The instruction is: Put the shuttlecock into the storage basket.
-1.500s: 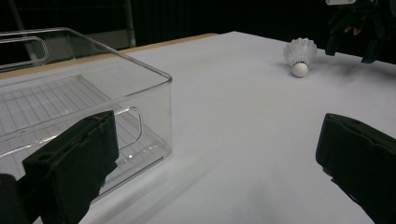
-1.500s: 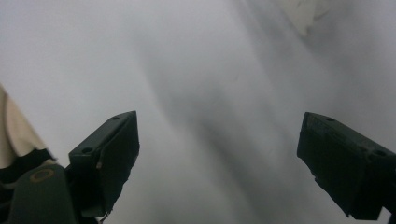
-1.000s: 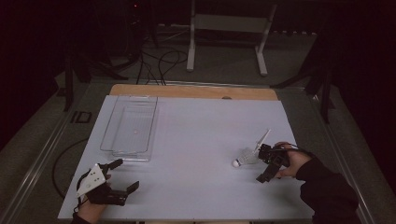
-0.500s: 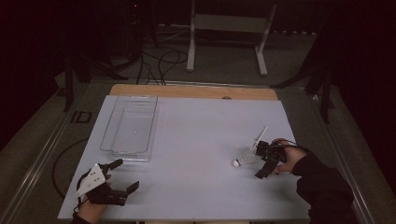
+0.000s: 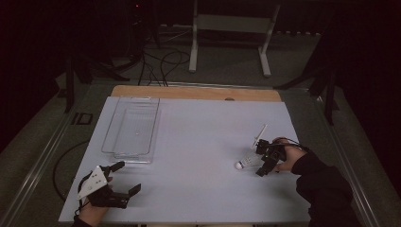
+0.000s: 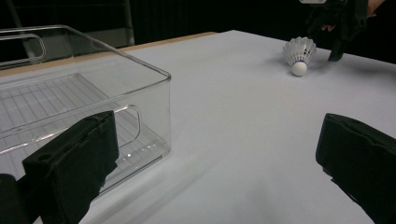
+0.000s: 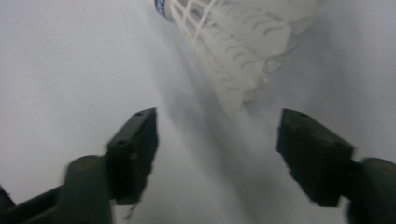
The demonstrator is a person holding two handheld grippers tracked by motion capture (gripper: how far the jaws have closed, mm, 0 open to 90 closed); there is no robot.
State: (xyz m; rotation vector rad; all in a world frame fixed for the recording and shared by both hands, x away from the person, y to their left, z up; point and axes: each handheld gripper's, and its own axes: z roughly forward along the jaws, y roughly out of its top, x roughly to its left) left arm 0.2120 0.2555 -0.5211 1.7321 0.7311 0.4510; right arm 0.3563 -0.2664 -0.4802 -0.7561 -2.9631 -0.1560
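The shuttlecock (image 5: 243,162) lies on its side on the white table (image 5: 203,142), near its right edge, well apart from the clear bin (image 5: 131,127). The right gripper (image 5: 263,160) sits just behind its skirt, jaws apart and just closing, nothing between them. The left gripper (image 5: 124,177) rests near the bin, jaws wide and empty.

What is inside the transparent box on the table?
The transparent box holds nothing; its ribbed floor shows through the walls in the left gripper view. No part of its inside is covered.

Dark room, grey floor (image 5: 293,56), white metal stand (image 5: 231,23), floor cables (image 5: 161,59)
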